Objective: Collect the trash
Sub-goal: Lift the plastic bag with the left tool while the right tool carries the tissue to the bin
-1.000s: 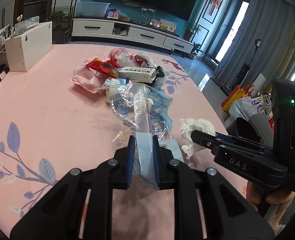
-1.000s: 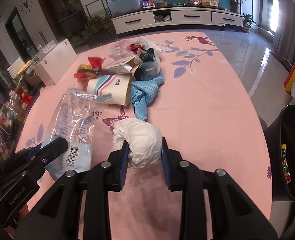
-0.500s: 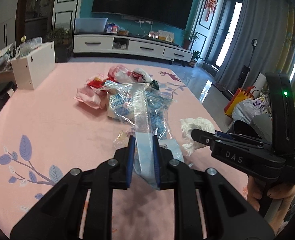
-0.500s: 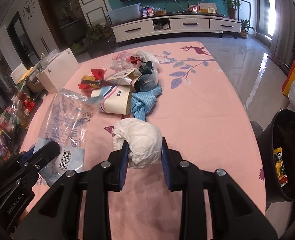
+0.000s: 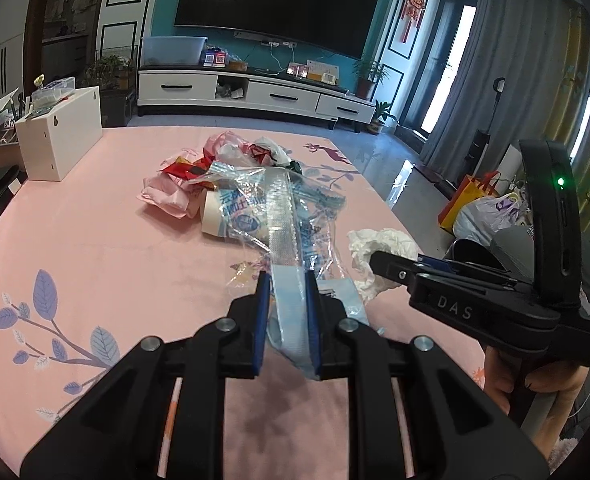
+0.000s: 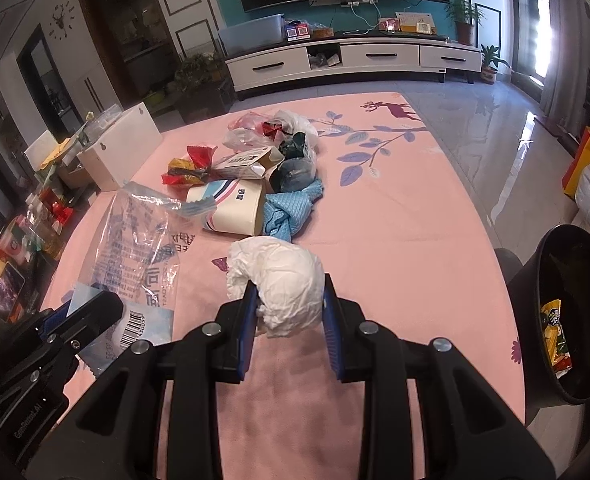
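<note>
My left gripper (image 5: 286,280) is shut on a clear plastic bag with blue print (image 5: 283,216), which hangs lifted off the pink table; the same bag (image 6: 135,248) shows at the left of the right wrist view. My right gripper (image 6: 289,288) is shut on a crumpled white paper wad (image 6: 279,276), held above the table. That wad (image 5: 379,248) and the right gripper (image 5: 379,258) show to the right in the left wrist view. A pile of trash lies mid-table: a paper cup (image 6: 231,208), a blue cloth (image 6: 291,208), red wrappers (image 6: 191,166), plastic bags (image 6: 279,124).
A black trash bin (image 6: 575,312) with a yellow wrapper inside stands off the table's right edge. A white box (image 5: 61,144) sits at the table's far left, with clutter beyond it. The pink tablecloth (image 6: 395,220) has a leaf print. A hand (image 5: 535,388) holds the right gripper's handle.
The left gripper has risen with the plastic bag, which now hangs clear of the table. The right gripper keeps the paper wad and has lifted slightly; more of the bin shows.
</note>
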Tool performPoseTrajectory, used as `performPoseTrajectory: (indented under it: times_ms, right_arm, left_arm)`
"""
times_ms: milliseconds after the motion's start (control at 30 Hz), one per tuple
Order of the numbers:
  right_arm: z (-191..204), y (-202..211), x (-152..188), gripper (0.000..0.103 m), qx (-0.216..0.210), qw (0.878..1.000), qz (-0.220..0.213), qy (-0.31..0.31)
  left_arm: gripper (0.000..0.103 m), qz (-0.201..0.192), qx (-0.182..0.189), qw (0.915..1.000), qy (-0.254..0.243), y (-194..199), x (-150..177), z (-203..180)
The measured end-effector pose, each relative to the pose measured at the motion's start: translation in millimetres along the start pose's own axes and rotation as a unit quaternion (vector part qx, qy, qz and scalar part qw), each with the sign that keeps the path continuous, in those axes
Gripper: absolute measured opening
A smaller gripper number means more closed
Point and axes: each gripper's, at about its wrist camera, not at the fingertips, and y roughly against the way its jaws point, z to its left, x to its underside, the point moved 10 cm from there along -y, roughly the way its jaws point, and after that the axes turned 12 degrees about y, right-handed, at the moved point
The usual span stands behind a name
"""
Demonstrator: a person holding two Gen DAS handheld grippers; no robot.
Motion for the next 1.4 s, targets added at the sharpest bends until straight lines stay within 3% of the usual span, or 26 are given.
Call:
performPoseTrajectory:
  times_ms: [533,900,1133,1400]
  right_arm:
    - [-5.1,8.0,-4.8,0.031,-0.002,1.000,-0.013,-0.011]
    - [-32.8,32.9,-12.2,0.030,0.001,0.997,-0.047,-0.053]
    - [-60.9,53.4,-15.1,0.031,0.016,0.994,-0.072,-0.077]
    - [-125.3,90.8,-6.9,0.031,0.083,0.981,-0.108,-0.139]
  left_arm:
    - [0.018,0.001,0.005,1.0000,0.005,0.1,-0.9,-0.8]
    - [0.018,0.014,0.010,0.9998,0.004,-8.5,2.0,-8.4]
    - [0.018,0.008,0.024,0.9996,-0.015,-12.9,-3.8,-41.1]
    - [0.018,0.025,0.049,0.9975,-0.046,-38.6,5.5,-99.0]
